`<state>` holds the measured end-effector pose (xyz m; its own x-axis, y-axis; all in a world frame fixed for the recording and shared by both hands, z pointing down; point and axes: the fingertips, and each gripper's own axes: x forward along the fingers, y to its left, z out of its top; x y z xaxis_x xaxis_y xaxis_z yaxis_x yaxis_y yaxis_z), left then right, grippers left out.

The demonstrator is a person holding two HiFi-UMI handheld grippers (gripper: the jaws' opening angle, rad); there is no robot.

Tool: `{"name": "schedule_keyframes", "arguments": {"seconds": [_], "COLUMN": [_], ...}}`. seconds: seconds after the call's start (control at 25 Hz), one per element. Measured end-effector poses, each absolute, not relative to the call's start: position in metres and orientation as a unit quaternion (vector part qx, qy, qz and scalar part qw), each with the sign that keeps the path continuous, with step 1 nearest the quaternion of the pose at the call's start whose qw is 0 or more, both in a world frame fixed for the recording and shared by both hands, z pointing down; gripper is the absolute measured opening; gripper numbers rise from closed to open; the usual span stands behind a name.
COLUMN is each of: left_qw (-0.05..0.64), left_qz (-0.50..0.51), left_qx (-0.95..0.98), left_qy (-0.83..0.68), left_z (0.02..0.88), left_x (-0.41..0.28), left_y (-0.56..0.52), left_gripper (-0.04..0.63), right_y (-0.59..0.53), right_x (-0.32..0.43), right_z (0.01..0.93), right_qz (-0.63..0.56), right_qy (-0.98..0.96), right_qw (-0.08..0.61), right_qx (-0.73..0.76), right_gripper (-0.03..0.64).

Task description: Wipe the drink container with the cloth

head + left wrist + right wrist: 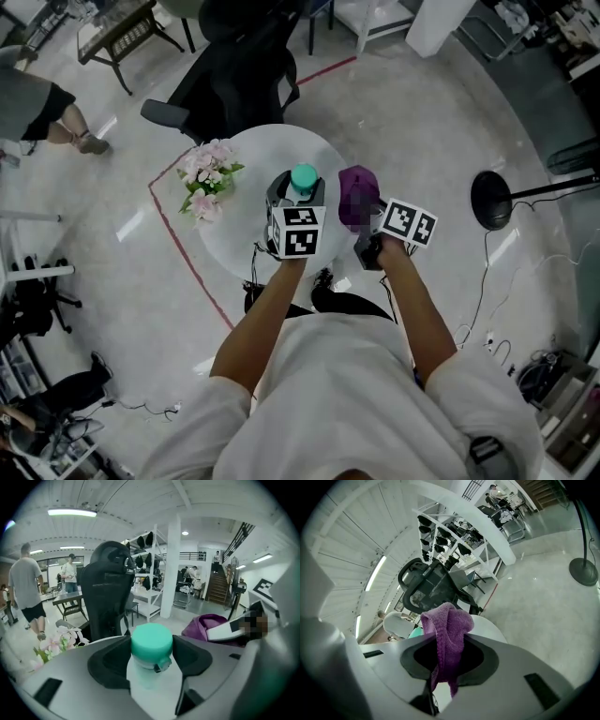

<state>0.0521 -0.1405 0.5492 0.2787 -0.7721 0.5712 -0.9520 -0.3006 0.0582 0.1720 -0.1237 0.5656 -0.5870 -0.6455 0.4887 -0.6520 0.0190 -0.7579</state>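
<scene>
Right gripper (446, 656) is clamped on the purple cloth (445, 630), which looks soft, limp and light. Left gripper (151, 649) is closed on the drink container (304, 178) at its teal cap, upright on the round worktop (253, 155). Container looks like smooth rigid plastic, likely slippery, so hold at the cap.

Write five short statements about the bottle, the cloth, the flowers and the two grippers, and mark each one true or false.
1. The right gripper holds a purple cloth. True.
2. The bottle has a red cap. False: its cap is teal.
3. The bottle stands between the jaws of the left gripper. True.
4. The flowers lie on the floor. False: they lie on the round white table, to the left of the bottle in the head view.
5. The purple cloth is spread flat on the table. False: it is bunched and hangs from the right gripper's jaws.
</scene>
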Motion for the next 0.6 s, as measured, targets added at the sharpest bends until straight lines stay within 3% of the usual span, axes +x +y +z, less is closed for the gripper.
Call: {"name": "schedule_keyframes", "arguments": {"seconds": [0.24, 0.6], "left_qw": [0.15, 0.053], "left_qz": [0.233, 0.277], "left_qx": [0.86, 0.952], "left_qy": [-0.429, -0.116], "left_z": [0.547, 0.547], "left_x": [0.051, 0.061], "left_y": [-0.139, -0.119], "left_gripper": [0.282, 0.282], "right_y": [-0.132, -0.142], "right_x": [0.164, 0.129], "right_z": [0.557, 0.536], "right_qz": [0.529, 0.531], "right_qy": [-0.726, -0.76], "right_qw": [0.005, 0.005], "right_qx": [0.439, 0.375], "right_gripper": [0.097, 0.097]}}
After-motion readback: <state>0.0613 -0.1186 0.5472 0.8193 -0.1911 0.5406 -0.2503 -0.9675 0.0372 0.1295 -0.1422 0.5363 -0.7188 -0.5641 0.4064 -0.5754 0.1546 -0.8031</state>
